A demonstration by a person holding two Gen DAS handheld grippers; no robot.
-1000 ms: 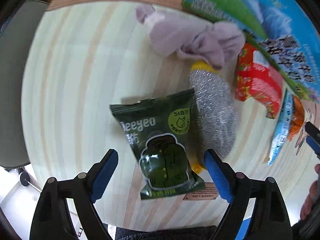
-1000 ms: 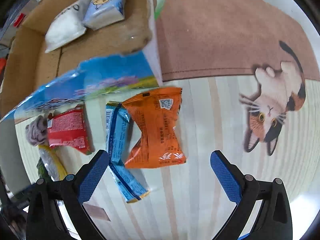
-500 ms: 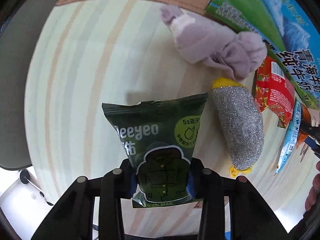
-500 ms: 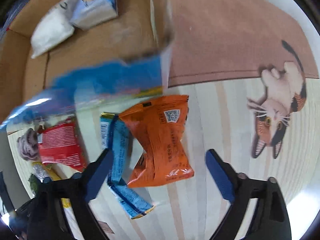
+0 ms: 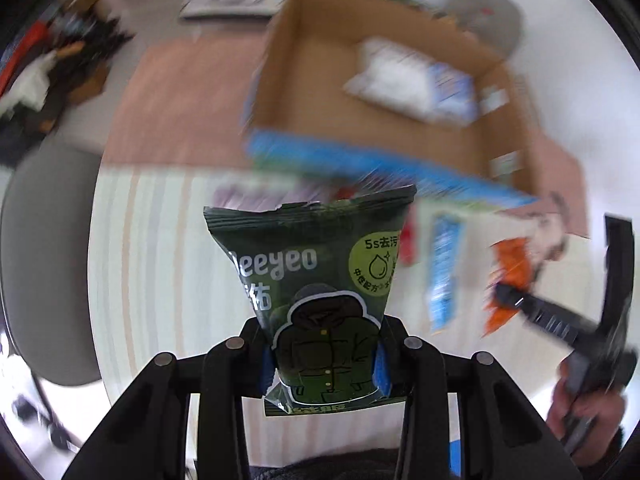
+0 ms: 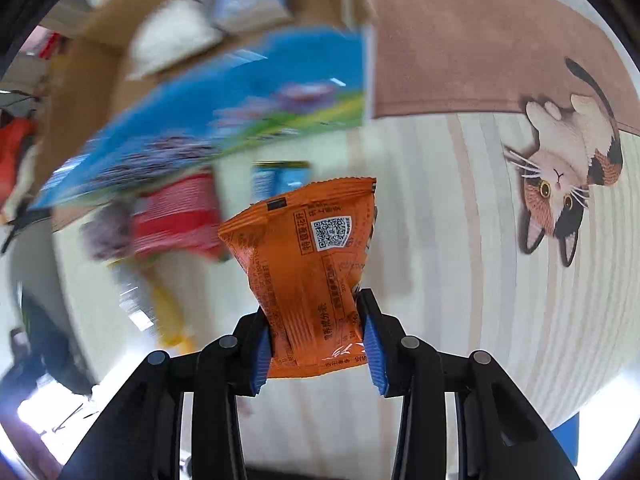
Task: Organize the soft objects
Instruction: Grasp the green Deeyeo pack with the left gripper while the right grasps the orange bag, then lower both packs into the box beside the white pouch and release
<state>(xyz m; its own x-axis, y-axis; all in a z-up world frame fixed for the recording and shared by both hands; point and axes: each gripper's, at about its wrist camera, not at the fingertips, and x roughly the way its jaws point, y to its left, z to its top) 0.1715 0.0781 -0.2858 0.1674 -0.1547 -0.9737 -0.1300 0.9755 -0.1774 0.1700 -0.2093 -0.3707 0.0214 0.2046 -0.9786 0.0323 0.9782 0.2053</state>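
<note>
The left claw (image 5: pixel 322 364) pinches the lower third of a dark green pouch (image 5: pixel 316 280), which stands upright between the blue pads, lifted off the striped counter (image 5: pixel 160 264). The right claw (image 6: pixel 318 354) is pressed onto the bottom of an orange packet (image 6: pixel 308 264), whose film creases and waists inward at the grip. Both packs appear light, thin-skinned and compliant; the crumpling suggests soft contents that yield under pressure. A hold low on the body, across the width, seems adequate, though glossy film may slip if the grip slackens. The open cardboard box (image 5: pixel 304 88), the probable destination, lies beyond on a pink mat (image 5: pixel 180 112) and already holds a white packet (image 5: pixel 392 76). A red packet (image 6: pixel 176 220) and a blue wrapper (image 5: pixel 442 272) remain on the counter; motion blur obscures finer detail.
</note>
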